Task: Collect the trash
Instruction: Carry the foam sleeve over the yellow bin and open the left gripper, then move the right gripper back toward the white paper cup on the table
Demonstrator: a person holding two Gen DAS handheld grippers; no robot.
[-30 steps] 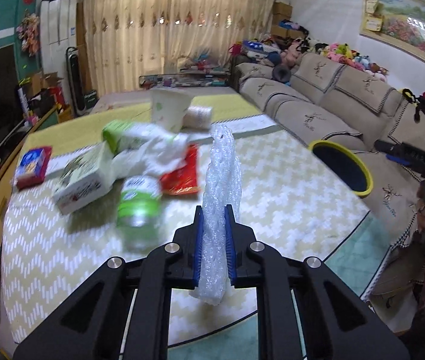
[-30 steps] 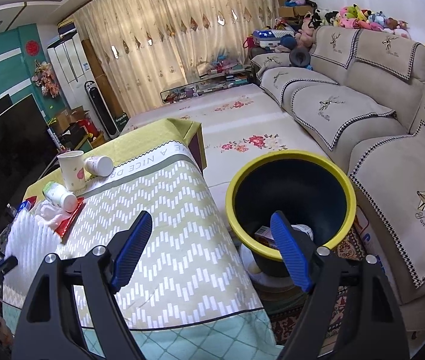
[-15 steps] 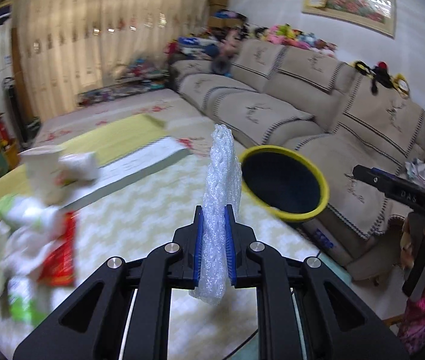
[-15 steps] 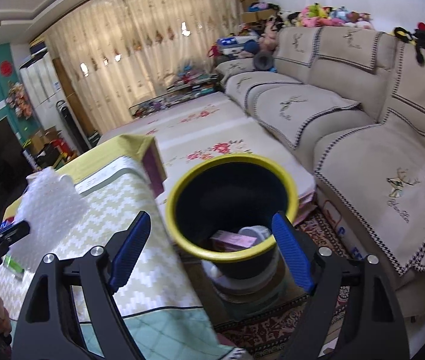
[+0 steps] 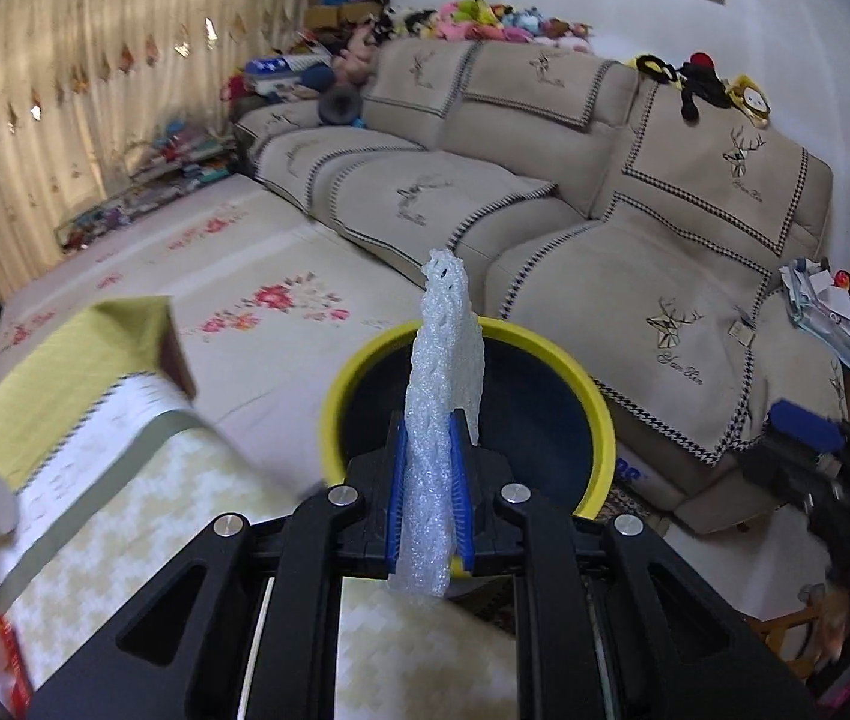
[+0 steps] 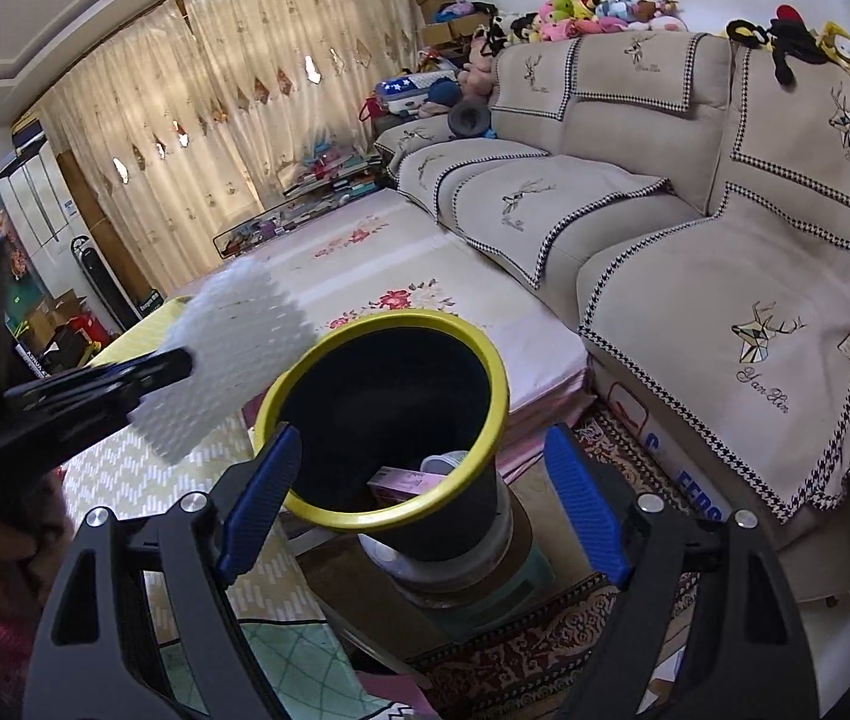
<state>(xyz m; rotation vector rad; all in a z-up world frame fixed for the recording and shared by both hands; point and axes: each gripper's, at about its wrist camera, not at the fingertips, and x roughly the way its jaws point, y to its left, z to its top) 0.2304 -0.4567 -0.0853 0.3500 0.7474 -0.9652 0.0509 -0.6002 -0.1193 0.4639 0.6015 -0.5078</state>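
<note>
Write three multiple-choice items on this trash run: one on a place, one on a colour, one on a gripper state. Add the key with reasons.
1. Where does the bubble wrap sit?
A. inside the bin
B. clamped in the left gripper
C. on the sofa

2. What colour is the trash bin rim?
A. yellow
B. red
C. white

3. How is the right gripper?
A. shut on a bottle
B. shut, empty
C. open, empty

Key: 1 B, the blue pads squeeze the sheet, short of the bin in the right wrist view; 2 A, a yellow ring tops the dark bin; 3 C, its pads stand wide apart with nothing between them.
</note>
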